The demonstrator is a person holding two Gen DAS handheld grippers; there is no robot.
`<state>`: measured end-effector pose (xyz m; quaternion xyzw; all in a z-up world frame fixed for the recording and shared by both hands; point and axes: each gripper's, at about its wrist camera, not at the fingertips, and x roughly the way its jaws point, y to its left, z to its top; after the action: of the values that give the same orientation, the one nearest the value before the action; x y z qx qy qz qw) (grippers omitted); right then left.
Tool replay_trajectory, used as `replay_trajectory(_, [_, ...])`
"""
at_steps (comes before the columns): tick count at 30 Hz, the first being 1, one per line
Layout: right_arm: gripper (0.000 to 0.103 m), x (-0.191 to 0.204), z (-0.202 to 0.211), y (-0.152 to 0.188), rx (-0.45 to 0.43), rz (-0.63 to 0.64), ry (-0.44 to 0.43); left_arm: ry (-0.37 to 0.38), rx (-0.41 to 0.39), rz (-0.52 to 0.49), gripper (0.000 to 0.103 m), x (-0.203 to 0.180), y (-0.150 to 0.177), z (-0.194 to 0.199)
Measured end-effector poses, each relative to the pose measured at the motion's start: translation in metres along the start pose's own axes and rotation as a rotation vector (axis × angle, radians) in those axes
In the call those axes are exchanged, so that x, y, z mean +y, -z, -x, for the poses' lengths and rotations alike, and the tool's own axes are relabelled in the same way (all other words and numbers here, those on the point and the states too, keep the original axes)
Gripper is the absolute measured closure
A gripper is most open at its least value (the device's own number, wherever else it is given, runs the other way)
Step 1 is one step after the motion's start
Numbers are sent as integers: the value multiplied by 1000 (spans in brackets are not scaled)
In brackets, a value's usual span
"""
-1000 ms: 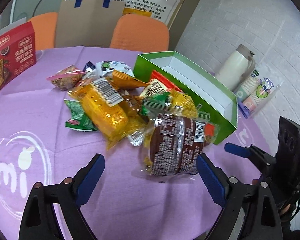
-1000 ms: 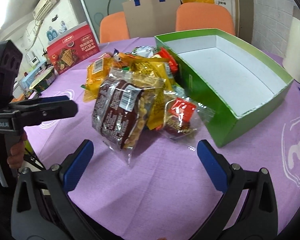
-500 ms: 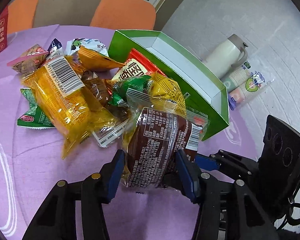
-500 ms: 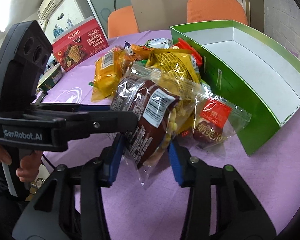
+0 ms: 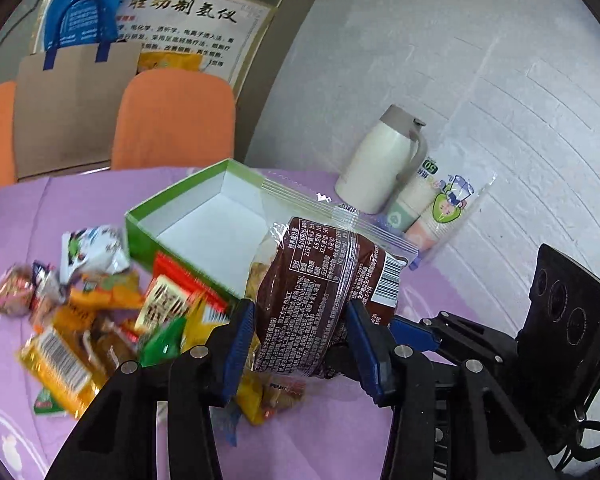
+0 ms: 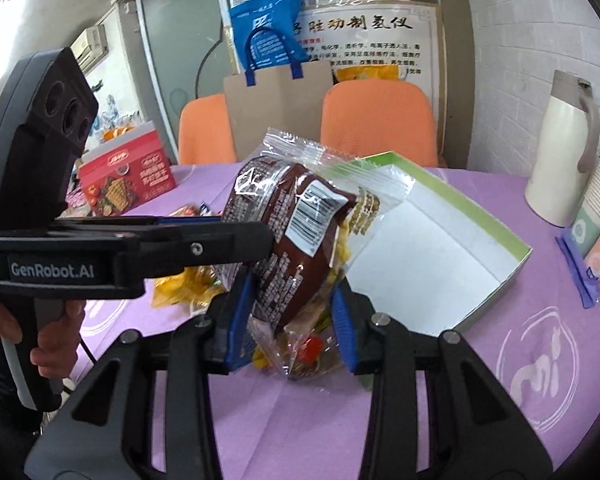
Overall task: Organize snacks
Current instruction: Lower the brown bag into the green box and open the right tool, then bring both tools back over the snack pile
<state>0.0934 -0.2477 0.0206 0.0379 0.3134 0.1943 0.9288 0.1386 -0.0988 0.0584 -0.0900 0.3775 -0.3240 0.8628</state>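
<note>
We hold one brown snack packet (image 5: pixel 320 300) with both tools at once. The left hand-held gripper (image 5: pixel 300 344) has its blue pads pressed against the packet's lower sides, so it is clamped on the packet. The right hand-held gripper (image 6: pixel 292 316) is likewise clamped on the lower part of the same packet (image 6: pixel 296 232), as its own camera shows. In the right view the left tool reaches in from the side, its fingers touching the packet's left edge.

The packet is lifted off the purple tabletop (image 6: pixel 400 420), tilted, with its clear sealed end uppermost. It hangs just beside the near end of the green box (image 6: pixel 452 264), not yet over the opening as far as we can tell.

Progress: the green box (image 5: pixel 204 216) shows only its bare white floor in both views; no snack lies in it. The pile of loose snacks (image 5: pixel 100 320) sits on the tabletop to the left of the box, touching its green wall; the left view is blurred there, so we do not count items. A few small packets also lie under the raised one.

Our judgement: the task is at its start. The first packet is in hand but not placed, and the whole pile remains to be moved.

Off to the side: a cream thermos jug (image 5: pixel 384 160), a sleeve of paper cups (image 5: pixel 432 208), a red biscuit box (image 6: pixel 126 172).
</note>
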Motion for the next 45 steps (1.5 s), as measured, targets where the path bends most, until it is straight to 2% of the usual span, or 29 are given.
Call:
replay_trajectory(3, [62, -18, -10, -17, -23, -49, 36, 27, -3, -1, 55, 0, -25, -29])
replay_trajectory(6, [62, -39, -24, -24, -22, -84, 80, 23, 7, -14, 55, 0, -37, -55])
replay_trajectory(10, [62, -56, -40, -21, 11, -126, 101, 18, 59, 3, 55, 4, -38, -89])
replay_trajectory(15, [61, -72, -44, -4, 59, -150, 87, 1, 105, 27, 55, 15, -26, -108])
replay_trajectory(16, [61, -72, -47, -2, 69, -140, 90, -21, 105, 28, 48, 16, -25, -110])
replay_trajectory(17, [56, -71, -49, -1, 77, -120, 105, -60, 112, 38, 38, 17, -24, -112])
replay_trajectory(18, [38, -68, -50, 0, 77, -89, 136, -107, 121, 56, 16, 20, -23, -113])
replay_trajectory(19, [27, -64, -50, 1, 72, -65, 164, -149, 120, 74, 12, 23, -23, -112])
replay_trajectory(20, [13, -63, -47, 3, 59, -46, 175, -160, 111, 80, 11, 25, -22, -108])
replay_trajectory(23, [9, -58, -39, 7, 42, -14, 188, -195, 100, 84, 11, 27, -23, -95])
replay_trajectory(25, [2, -54, -34, 9, 37, -7, 188, -207, 76, 67, 11, 27, -21, -79])
replay_trajectory(31, [1, -33, -12, 9, 20, 30, 178, -205, 5, 29, 11, 22, -10, -27])
replay_trajectory(34, [1, -18, -4, 7, 13, 59, 173, -259, -11, 6, 11, 19, 3, -5])
replay_trajectory(37, [1, -2, 4, 11, 6, 87, 173, -273, -46, -30, 11, 16, 23, 20])
replay_trajectory(39, [1, 7, 7, 14, 4, 98, 174, -322, -60, -46, 11, 15, 36, 33])
replay_trajectory(42, [1, 18, 12, 23, 2, 102, 162, -448, -64, -52, 11, 20, 56, 43])
replay_trajectory(43, [1, 21, 12, 26, -2, 103, 150, -464, -57, -37, 11, 24, 63, 45])
replay_trajectory(45, [1, 25, 9, 33, 3, 99, 118, -441, -34, 2, 11, 32, 75, 48])
